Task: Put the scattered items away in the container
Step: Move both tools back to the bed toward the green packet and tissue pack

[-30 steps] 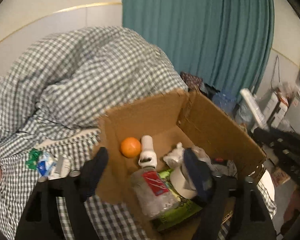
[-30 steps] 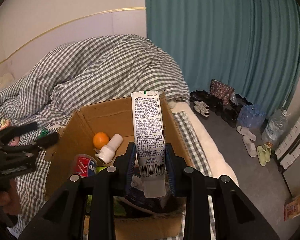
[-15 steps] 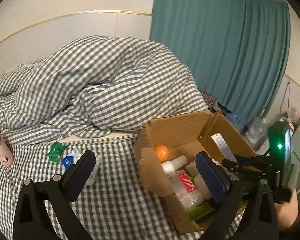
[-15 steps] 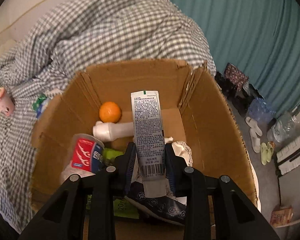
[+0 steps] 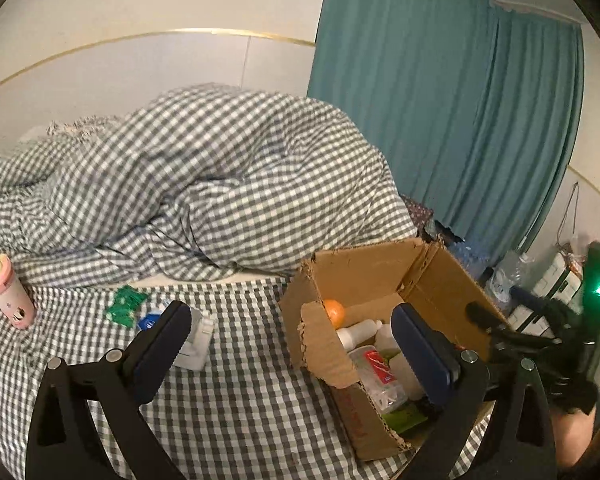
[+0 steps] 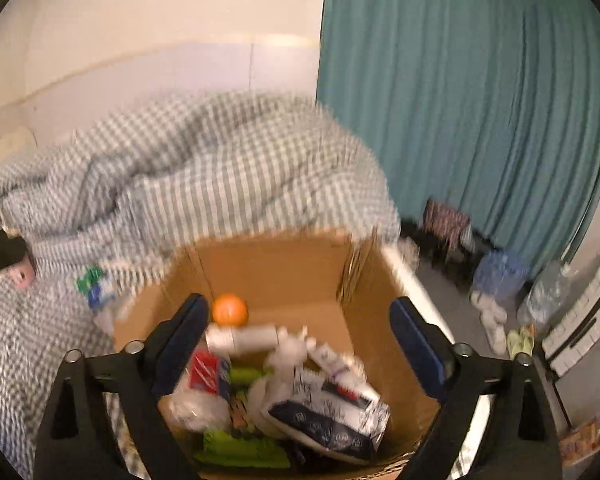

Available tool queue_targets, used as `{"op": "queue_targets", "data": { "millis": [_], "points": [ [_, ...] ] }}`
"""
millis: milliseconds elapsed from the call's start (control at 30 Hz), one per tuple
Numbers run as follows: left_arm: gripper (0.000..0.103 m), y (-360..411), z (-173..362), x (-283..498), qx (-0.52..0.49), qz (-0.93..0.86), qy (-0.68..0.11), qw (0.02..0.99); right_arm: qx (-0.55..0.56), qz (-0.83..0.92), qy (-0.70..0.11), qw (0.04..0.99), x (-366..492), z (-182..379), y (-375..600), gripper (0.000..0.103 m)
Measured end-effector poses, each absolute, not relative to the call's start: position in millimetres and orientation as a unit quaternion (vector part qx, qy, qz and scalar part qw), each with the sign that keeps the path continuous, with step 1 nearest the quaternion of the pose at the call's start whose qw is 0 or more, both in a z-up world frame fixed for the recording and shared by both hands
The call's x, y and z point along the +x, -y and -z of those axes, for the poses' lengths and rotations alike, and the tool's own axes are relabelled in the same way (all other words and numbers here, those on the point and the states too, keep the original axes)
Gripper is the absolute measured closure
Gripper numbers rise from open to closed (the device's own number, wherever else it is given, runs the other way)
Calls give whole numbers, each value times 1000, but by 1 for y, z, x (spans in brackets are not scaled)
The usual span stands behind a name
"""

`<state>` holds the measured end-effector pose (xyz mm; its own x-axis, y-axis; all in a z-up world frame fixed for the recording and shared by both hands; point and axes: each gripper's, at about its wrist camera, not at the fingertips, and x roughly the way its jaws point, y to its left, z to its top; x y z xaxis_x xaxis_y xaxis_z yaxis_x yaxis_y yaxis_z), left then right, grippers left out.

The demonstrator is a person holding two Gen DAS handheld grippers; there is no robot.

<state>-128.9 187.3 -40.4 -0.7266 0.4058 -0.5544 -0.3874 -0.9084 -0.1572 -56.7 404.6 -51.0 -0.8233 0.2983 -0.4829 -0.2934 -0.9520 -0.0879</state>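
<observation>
A cardboard box (image 5: 364, 252) stands on the checked bed and holds an orange (image 5: 334, 311), a white bottle (image 5: 358, 330) and a clear bottle with a red label (image 5: 380, 376). My left gripper (image 5: 290, 320) is open and empty over the bed, left of the box. On the sheet lie a green packet (image 5: 125, 309), a blue-white sachet (image 5: 150, 320) and a white packet (image 5: 194, 344); a pink bottle (image 5: 6, 294) stands at far left. My right gripper (image 6: 300, 308) hangs over the box (image 6: 276, 256), jaws opening with nothing between them. The white tube (image 6: 332, 360) lies inside by the orange (image 6: 230, 310).
A heaped checked duvet (image 5: 220, 184) fills the bed behind the box. A teal curtain (image 5: 440, 120) hangs at the right. On the floor beyond the bed's edge are shoes (image 6: 492, 320), water bottles (image 6: 548, 292) and a white radiator-like unit (image 6: 580, 328).
My right gripper let go of the white tube, which dropped into the box, and its jaws spread wide. My left gripper drew back leftward from the box, showing more of the sheet.
</observation>
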Motion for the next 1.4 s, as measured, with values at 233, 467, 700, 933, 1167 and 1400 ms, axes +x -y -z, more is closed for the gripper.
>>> {"op": "queue_targets", "data": {
  "millis": [233,467,700,933,1167,1400],
  "points": [
    [0,-158,18,-106,-270,-942,16,197,-115,-983,31,142,-11,-3,-359,0],
    [0,-111,1,-89,-246,-956,11,161,-61,-990,62,109,1,-30,-301,0],
    [0,-51,-6,-81,-236,-965,13,113,-54,-993,62,79,-9,-36,-255,0],
    [0,0,-5,-76,-230,-971,10,61,-78,-994,57,42,-27,-30,-214,0],
    [0,47,0,-78,-237,-971,16,16,-99,-993,61,18,-45,-23,-179,0],
    [0,81,6,-80,-236,-971,20,-12,-114,-991,69,2,-66,-9,-150,0]
  ]
}}
